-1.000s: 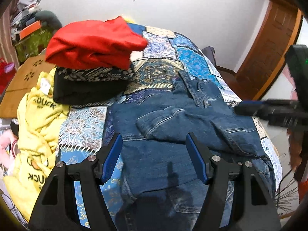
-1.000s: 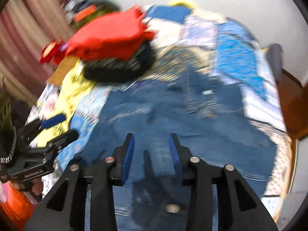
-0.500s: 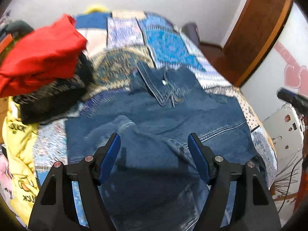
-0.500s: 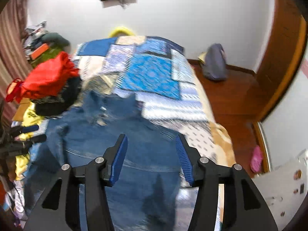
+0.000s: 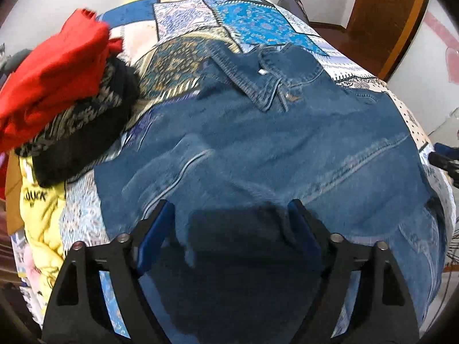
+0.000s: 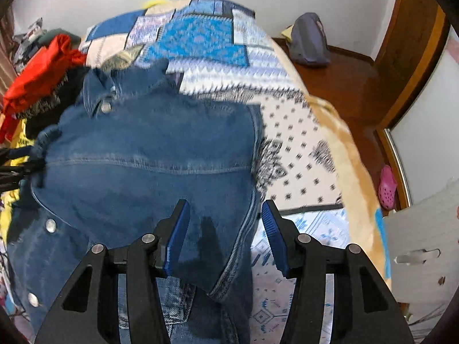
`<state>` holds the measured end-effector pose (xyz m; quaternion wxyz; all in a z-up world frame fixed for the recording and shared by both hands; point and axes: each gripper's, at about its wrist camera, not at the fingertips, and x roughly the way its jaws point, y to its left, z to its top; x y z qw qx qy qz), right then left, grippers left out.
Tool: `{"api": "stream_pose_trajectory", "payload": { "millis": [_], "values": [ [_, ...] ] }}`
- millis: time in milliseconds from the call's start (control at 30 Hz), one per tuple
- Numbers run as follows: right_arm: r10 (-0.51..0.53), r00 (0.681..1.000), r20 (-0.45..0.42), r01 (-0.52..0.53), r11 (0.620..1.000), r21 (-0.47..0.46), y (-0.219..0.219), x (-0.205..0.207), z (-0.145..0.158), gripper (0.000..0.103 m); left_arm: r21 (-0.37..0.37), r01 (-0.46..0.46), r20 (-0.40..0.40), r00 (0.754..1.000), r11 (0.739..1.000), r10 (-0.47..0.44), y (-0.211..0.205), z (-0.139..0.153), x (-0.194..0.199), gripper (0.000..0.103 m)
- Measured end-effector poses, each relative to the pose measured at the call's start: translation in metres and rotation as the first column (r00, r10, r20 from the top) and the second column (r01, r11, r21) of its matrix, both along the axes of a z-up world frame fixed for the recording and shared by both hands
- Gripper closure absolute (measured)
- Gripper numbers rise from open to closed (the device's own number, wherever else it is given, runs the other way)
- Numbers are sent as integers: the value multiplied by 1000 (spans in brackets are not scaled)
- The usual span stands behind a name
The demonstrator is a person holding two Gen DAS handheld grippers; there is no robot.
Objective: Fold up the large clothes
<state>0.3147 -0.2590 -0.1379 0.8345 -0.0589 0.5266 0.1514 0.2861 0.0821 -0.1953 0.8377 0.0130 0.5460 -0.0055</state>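
A blue denim jacket [image 5: 272, 149] lies spread on the patchwork bed cover, collar toward the far side, one sleeve folded across it. My left gripper [image 5: 229, 223] is open and empty, close above the jacket's near left part. In the right wrist view the jacket [image 6: 149, 166] fills the left half. My right gripper [image 6: 225, 220] is open and empty, straddling the jacket's right side edge near the hem. The right gripper's tip shows at the right edge of the left wrist view [image 5: 443, 157].
A stack of folded red [image 5: 54, 77] and black patterned [image 5: 83, 132] clothes sits at the bed's left, with a yellow garment [image 5: 40, 218] below it. The patchwork cover [image 6: 301, 149] lies bare to the right. A grey bag [image 6: 309, 40] and pink shoe [image 6: 387, 187] are on the floor.
Both grippers have swung down close to the jacket. The right gripper moved from the jacket's middle to its right edge and opened wider. The left stays open.
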Motion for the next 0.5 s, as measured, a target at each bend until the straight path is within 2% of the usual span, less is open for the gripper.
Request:
{"api": "stream_pose_trajectory", "payload": {
  "millis": [167,233,300,500],
  "values": [
    [5,1000,-24,-4,999,39,6,-7,-10,55,-118,-13,-7,1000,993,12,21,-4,-30,14],
    [2,1000,-28,0,999,48,9,-8,-12,55,-217,-44,-29,999,975,39,34,-7,-43,14],
    [-5,999,-38,7,999,54,12,-9,-15,55,-284,-72,-50,997,956,60,42,-10,-49,14],
    [-26,999,-47,30,997,72,11,-14,-19,55,-313,-98,-45,995,945,88,54,-11,-71,14]
  ]
}}
